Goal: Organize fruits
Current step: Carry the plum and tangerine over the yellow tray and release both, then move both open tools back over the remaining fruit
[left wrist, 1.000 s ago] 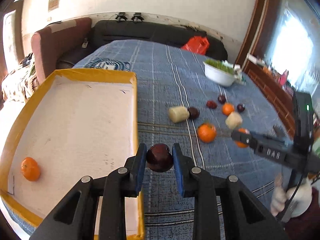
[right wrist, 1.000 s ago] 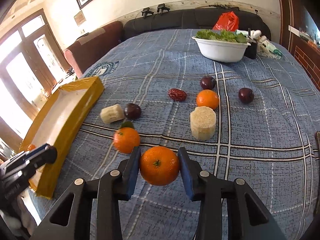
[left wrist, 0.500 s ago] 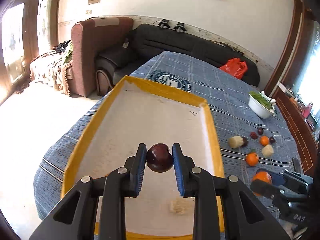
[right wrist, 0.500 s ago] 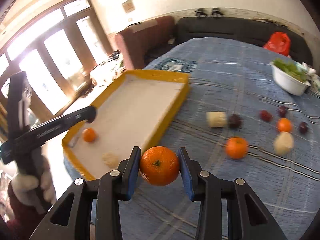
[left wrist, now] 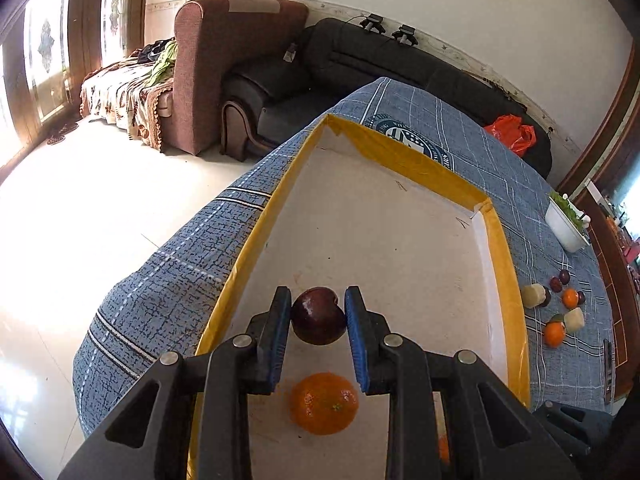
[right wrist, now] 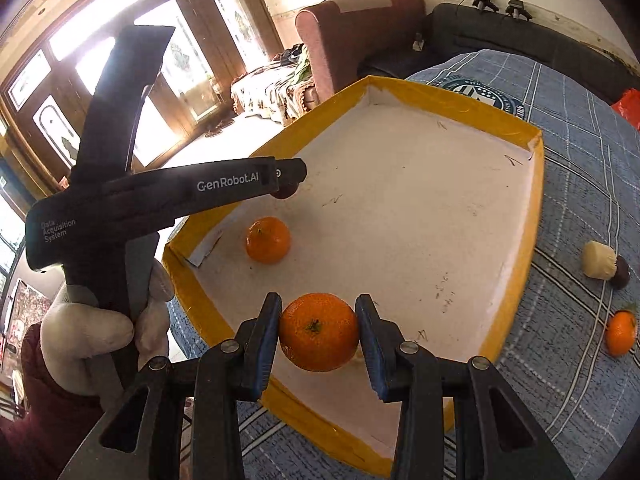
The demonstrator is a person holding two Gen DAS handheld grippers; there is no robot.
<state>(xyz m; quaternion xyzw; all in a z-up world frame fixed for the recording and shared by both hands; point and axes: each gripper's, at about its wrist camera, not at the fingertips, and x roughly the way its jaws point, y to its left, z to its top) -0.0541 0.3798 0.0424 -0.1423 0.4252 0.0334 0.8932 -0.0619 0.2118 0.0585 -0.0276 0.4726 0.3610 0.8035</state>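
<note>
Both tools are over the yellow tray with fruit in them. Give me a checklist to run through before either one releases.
1. Left tool grips the dark plum between both pads: ok.
2. Right tool grips its orange squarely: ok.
3. Plum is inside the yellow tray walls: ok.
4. Drop spot under the plum is bare: ok, though the loose orange lies just nearer the tool.
5. Right tool's orange is over the tray floor, not the near rim: ok, but close to the rim.
6. Height of either fruit above the tray floor: cannot tell.
</note>
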